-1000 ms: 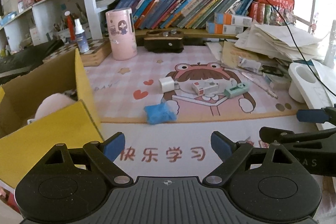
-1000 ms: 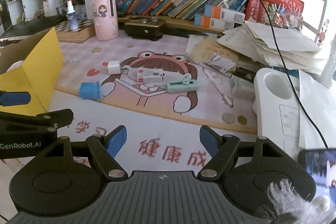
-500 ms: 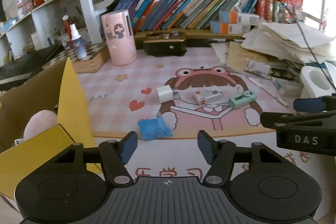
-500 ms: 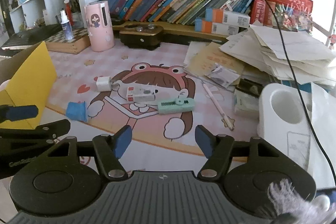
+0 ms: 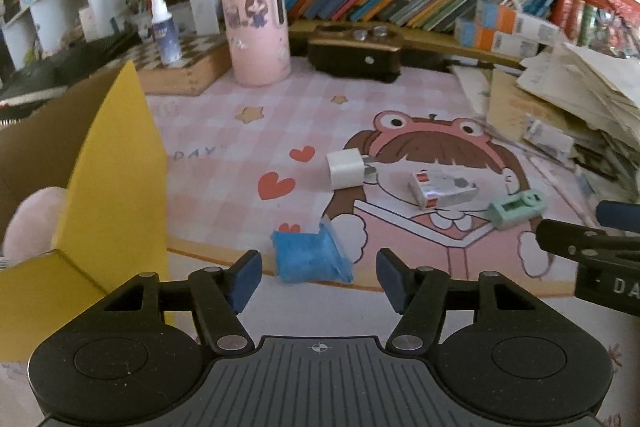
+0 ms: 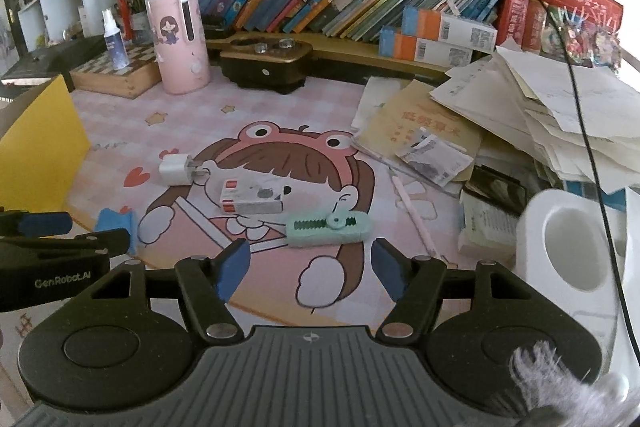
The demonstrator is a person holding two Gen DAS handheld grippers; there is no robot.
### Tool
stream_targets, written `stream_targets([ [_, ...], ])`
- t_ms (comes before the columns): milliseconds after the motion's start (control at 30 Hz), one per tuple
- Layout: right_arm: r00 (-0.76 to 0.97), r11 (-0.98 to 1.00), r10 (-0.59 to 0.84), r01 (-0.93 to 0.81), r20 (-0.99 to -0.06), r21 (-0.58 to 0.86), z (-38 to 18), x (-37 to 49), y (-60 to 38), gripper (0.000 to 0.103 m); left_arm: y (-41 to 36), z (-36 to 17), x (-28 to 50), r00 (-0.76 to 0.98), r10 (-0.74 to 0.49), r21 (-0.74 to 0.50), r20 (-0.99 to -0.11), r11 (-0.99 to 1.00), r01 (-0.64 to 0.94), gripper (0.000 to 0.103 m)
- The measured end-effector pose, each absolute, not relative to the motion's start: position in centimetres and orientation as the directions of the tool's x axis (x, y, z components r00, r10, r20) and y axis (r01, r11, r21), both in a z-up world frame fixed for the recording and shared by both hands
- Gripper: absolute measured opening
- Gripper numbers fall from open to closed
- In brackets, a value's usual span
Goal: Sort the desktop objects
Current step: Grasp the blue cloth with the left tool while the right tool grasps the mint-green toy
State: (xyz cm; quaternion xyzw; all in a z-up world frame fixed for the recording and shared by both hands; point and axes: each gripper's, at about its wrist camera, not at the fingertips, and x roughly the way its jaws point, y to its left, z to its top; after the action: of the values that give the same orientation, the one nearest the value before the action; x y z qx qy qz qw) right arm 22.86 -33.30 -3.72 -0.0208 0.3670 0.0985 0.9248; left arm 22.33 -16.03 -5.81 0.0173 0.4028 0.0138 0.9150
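We find the left gripper (image 5: pixel 318 279) with jaws wide and empty, low over the desk mat (image 5: pixel 224 163). The blue packet (image 5: pixel 310 257) lies on the mat at its 12 o'clock, just ahead of the fingertips and not touched. The white charger (image 5: pixel 345 171) sits further out at 12, the small white box (image 5: pixel 442 189) at 1 o'clock. The yellow cardboard box (image 5: pixel 116 187) stands at 9. The right gripper (image 6: pixel 310 269) is likewise wide and empty; the mint green tool (image 6: pixel 329 229) lies near at its 12 o'clock.
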Motion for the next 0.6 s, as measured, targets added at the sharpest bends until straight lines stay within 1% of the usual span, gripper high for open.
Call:
stream_targets([
  [133,0.704,0.976,0.17,-0.214,-0.689,0.022,-4.3,24.3,-33.2,0.07,-15.8,-6.7,23.8,0.652,0.049,0.033,-0.757,0.999,-0.037,0.063],
  [200,0.698,0.975,0.172,-0.22,-0.695,0.02,-4.7,25.1,-33.1,0.071,-15.7,-7.1,24.2,0.641,0.056,0.036,-0.765,0.998,-0.043,0.063],
  [400,0.673,0.973,0.168,-0.229,-0.72,0.014,-6.2,27.2,-33.1,0.08,-15.3,-8.3,25.2,0.602,0.061,0.028,-0.796,0.998,-0.064,0.063],
  [433,0.669,0.973,0.167,-0.229,-0.725,0.013,-6.4,27.5,-33.1,0.081,-15.3,-8.4,25.2,0.598,0.062,0.029,-0.799,0.998,-0.065,0.061],
  [533,0.652,0.974,0.161,-0.226,-0.741,0.013,-7.2,28.5,-33.2,0.082,-15.3,-8.4,25.2,0.606,0.051,0.023,-0.794,0.998,-0.053,0.045],
  [600,0.644,0.974,0.161,-0.224,-0.748,0.017,-7.7,29.0,-33.3,0.082,-15.3,-8.3,25.2,0.607,0.045,0.025,-0.793,0.999,-0.043,0.043],
])
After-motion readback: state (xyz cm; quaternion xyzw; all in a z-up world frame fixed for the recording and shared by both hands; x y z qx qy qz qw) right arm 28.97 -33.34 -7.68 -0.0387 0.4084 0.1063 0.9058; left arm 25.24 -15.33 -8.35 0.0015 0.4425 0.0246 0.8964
